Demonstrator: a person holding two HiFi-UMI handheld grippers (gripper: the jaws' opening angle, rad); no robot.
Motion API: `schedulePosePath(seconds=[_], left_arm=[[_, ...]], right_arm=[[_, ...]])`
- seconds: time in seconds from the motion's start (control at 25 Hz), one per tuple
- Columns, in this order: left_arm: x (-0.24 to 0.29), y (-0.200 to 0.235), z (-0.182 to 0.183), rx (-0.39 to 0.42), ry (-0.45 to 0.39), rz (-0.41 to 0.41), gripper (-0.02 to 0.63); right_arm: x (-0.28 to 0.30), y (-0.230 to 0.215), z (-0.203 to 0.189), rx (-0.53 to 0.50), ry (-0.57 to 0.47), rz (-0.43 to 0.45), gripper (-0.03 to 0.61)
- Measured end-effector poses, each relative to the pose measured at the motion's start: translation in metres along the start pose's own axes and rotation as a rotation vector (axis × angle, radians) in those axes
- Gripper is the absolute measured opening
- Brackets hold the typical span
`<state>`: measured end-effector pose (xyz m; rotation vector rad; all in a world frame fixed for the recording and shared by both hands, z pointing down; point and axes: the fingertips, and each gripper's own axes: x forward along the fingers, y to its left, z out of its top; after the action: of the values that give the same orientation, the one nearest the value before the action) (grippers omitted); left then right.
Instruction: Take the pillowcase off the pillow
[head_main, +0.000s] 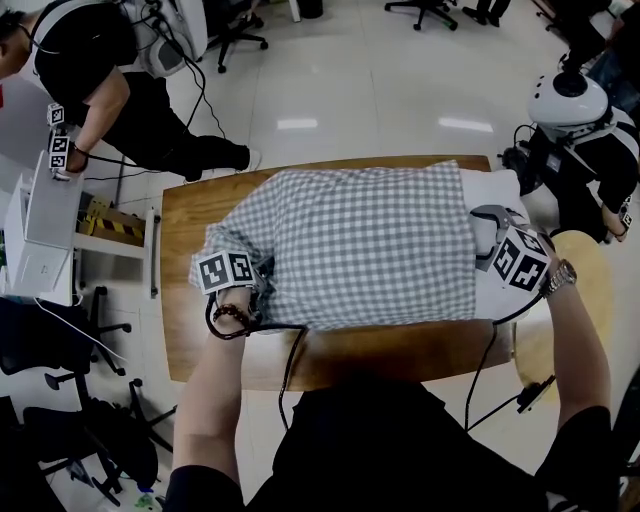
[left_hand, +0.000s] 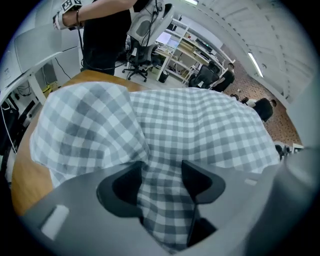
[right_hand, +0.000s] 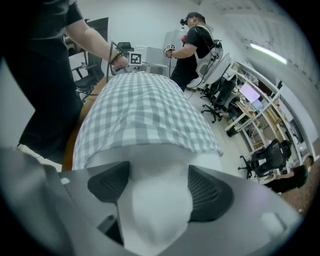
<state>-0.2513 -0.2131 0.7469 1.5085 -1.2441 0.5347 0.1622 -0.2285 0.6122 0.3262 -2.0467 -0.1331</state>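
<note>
The brown wooden table (head_main: 200, 350) carries the grey-and-white checked pillowcase (head_main: 370, 240), which lies across its middle and covers most of the white pillow (head_main: 492, 188). Only the pillow's right end pokes out bare. The stripping looks barely begun, with nearly the whole cover left to slide off to the left. The right gripper (right_hand: 157, 187) is clamped on that bare white end, jaws part closed. At the near left corner, the left gripper (left_hand: 161, 172) pinches a bunched fold of the checked cloth between partly closed jaws.
</note>
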Motion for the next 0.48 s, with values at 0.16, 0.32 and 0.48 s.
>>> schedulePosePath(seconds=[0.16, 0.32, 0.48], left_arm=[[0.003, 0.01, 0.003, 0.019, 0.028, 0.027, 0.202], [0.014, 0.024, 0.001, 0.032, 0.042, 0.062, 0.113], [0.023, 0.032, -0.001, 0.06, 0.051, 0.095, 0.028]], right_arm=[[0.007, -0.002, 0.005, 0.019, -0.002, 0.015, 0.371], [0.018, -0.004, 0.004, 0.033, 0.007, 0.029, 0.37], [0.027, -0.006, 0.001, 0.036, 0.009, 0.032, 0.368]])
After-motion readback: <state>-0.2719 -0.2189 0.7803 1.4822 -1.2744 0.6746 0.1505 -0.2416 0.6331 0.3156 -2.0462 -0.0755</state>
